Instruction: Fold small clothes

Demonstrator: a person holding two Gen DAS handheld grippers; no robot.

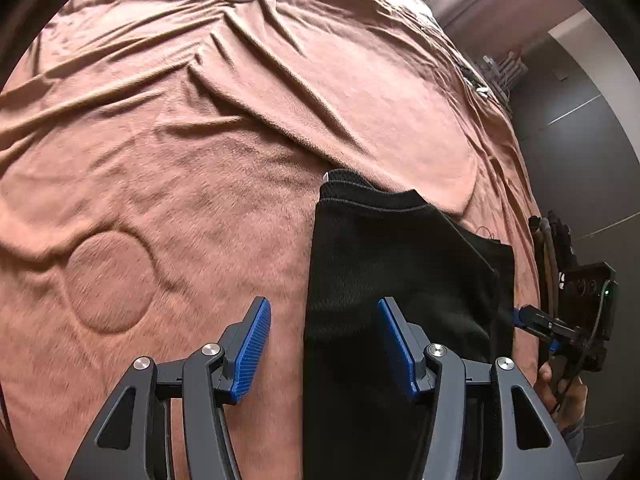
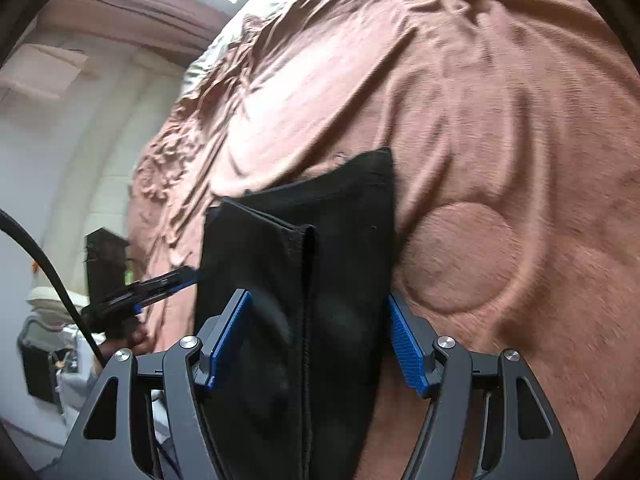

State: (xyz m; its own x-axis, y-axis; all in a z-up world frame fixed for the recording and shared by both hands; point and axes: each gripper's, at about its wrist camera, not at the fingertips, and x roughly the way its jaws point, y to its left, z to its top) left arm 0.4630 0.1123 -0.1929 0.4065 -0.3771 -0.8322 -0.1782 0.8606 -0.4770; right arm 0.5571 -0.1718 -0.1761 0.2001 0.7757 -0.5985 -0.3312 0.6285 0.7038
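My left gripper (image 1: 324, 344) has its blue pads spread with nothing pinched between them; the right-hand pad sits over the black garment (image 1: 400, 272) and the left-hand pad over bare blanket (image 1: 180, 140), so the cloth's left edge runs up through the gap, from about six o'clock toward twelve. My right gripper (image 2: 320, 340) is spread as well, and here the garment (image 2: 300, 248) fills almost the whole gap between the pads, though I see neither pad pressing on it, so I read it as hovering over the cloth and not holding it. From this side a stitched, folded edge runs straight up the middle toward twelve o'clock, and the far corner lies at about one o'clock. Each camera catches the other gripper at the garment's outer edge: at four o'clock in the left view, at nine o'clock in the right. I judge the piece light, limp and a little fuzzy, a soft knit already doubled over, lying flat on the plush pink blanket. It should drape and sag when lifted, so I would pinch a hem or corner through all layers, taking care not to grab the blanket pile beneath. A round quilted mark (image 1: 108, 280) lies at nine o'clock of the left gripper.
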